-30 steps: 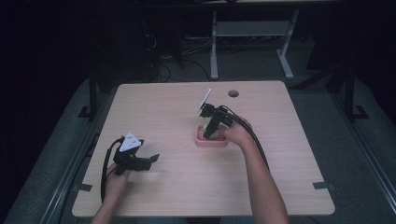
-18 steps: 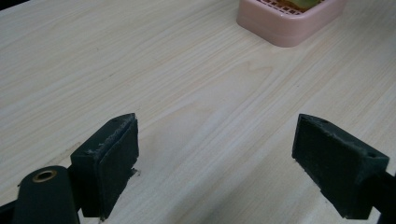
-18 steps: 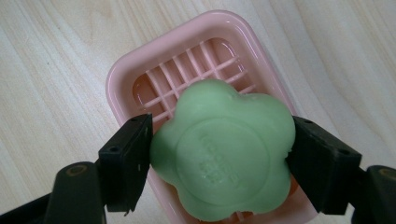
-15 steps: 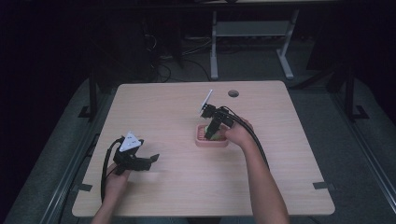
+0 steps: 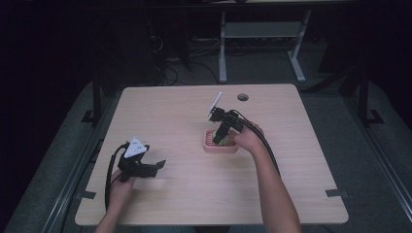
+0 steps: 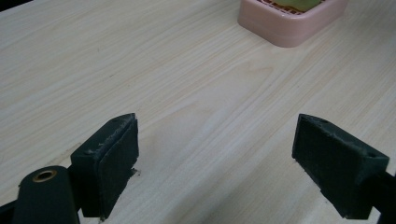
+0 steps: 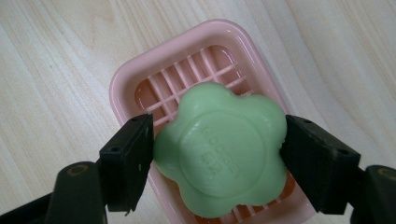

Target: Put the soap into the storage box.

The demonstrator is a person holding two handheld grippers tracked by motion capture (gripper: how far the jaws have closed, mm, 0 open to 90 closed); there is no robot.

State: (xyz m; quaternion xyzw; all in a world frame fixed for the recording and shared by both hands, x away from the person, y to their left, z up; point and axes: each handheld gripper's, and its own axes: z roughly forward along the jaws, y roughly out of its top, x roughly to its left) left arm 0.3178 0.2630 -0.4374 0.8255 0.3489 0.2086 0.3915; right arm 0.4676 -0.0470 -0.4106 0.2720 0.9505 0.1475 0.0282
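The right gripper (image 7: 217, 154) pinches a green flower-shaped soap (image 7: 220, 150) between its two jaws, one pad pressed to each side. The soap sits over the slatted inside of a pink soap dish (image 7: 122, 79), which lies right of centre on the wooden table (image 5: 291, 160). The left gripper (image 6: 215, 163) rests low near the table's near left, jaws spread wide and holding nothing.

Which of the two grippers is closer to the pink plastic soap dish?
Right. The right gripper is over the pink plastic soap dish, its jaws clamping the green flower-shaped soap. The left gripper rests well away near the table's left front, open.
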